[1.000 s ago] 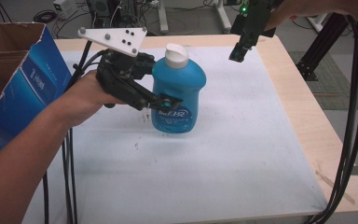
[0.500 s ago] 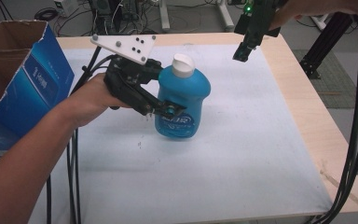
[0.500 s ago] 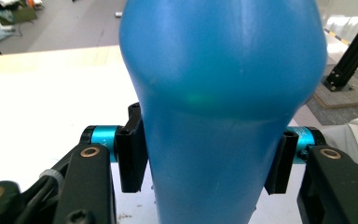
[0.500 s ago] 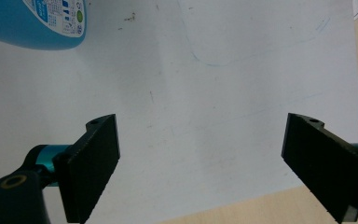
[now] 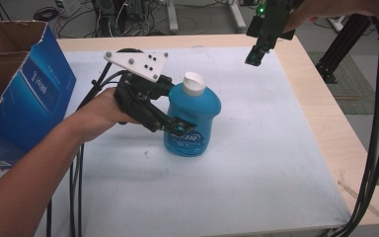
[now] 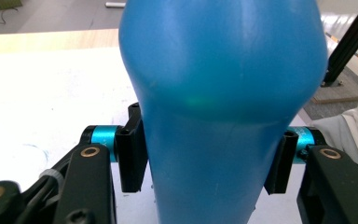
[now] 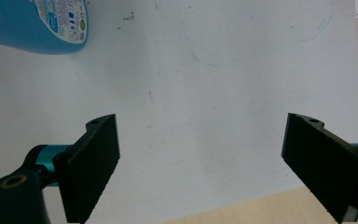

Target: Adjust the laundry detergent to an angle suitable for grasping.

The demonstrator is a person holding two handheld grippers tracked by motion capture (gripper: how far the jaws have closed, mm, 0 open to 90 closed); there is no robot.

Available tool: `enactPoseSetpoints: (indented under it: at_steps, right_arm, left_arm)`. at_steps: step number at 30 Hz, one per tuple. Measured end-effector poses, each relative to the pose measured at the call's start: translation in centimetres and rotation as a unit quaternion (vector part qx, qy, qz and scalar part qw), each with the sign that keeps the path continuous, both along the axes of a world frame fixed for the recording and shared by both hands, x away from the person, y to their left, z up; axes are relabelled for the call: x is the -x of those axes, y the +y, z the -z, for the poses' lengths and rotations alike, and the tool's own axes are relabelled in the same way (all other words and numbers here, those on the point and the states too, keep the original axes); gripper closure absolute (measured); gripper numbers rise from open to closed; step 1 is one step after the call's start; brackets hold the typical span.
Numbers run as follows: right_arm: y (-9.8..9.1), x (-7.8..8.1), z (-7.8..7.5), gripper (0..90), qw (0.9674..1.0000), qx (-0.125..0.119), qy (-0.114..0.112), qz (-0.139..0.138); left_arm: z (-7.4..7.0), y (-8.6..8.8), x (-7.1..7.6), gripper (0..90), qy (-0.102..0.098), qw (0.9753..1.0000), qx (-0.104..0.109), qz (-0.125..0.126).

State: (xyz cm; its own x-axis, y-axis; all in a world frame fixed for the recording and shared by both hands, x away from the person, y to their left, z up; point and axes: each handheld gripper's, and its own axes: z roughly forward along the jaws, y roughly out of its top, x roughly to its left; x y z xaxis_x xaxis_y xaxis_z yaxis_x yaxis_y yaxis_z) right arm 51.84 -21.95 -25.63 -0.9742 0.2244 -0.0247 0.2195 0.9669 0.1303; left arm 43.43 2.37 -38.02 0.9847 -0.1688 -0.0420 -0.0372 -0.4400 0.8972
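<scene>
Left gripper (image 5: 177, 126), frame centre, clamps the blue bottle (image 5: 195, 118) at its lower body; bottle upright on the white table (image 5: 256, 163). Right gripper (image 5: 254, 57), upper right, jaws wide, holding nothing.

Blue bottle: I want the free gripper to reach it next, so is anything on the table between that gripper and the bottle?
Nothing visible. The right gripper hangs with open jaws above the far side of the white mat; between it and the blue bottle lies only bare mat. The left gripper clamps the bottle from the other side.
</scene>
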Motion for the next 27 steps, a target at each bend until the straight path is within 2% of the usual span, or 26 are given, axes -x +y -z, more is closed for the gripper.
enactPoseSetpoints:
  at_steps: [5, 10, 13, 20, 24, 25, 27]
  right_arm:
    - [0.0, 0.0, 0.0, 10.7, 1.0, 0.0, -0.001, 0.0]
    - [0.1, 0.0, 0.1, 10.7, 1.0, -0.002, -0.001, -0.001]
    - [0.2, 0.0, 0.1, 10.7, 1.0, -0.003, -0.002, -0.001]
    - [0.5, 0.2, 0.1, 10.7, 1.0, 0.0, -0.001, -0.002]
    - [0.4, 0.2, 0.1, 10.7, 1.0, -0.002, -0.003, -0.006]
    - [0.3, 0.2, 0.1, 10.7, 1.0, -0.001, -0.002, -0.002]
    - [0.2, 0.2, 0.0, 10.7, 1.0, -0.001, -0.003, -0.004]
  left_arm:
    - [0.3, 0.4, 0.0, 44.4, 0.004, 1.0, 0.007, -0.001]
    - [0.5, 0.7, 0.0, 44.0, -0.001, 0.9999, 0.012, 0.003]
    - [0.5, 0.8, 0.1, 43.8, -0.002, 1.0, 0.008, 0.003]
    - [0.7, 1.1, 0.1, 43.3, 0.02, 0.9998, 0.002, 0.0]
    - [0.7, 1.0, 0.1, 43.0, 0.026, 0.9997, 0.002, -0.004]
    - [0.6, 1.0, 0.0, 41.7, 0.032, 0.9995, 0.004, -0.005]
    - [0.4, 1.1, 0.1, 39.2, 0.032, 0.9994, 0.007, -0.01]
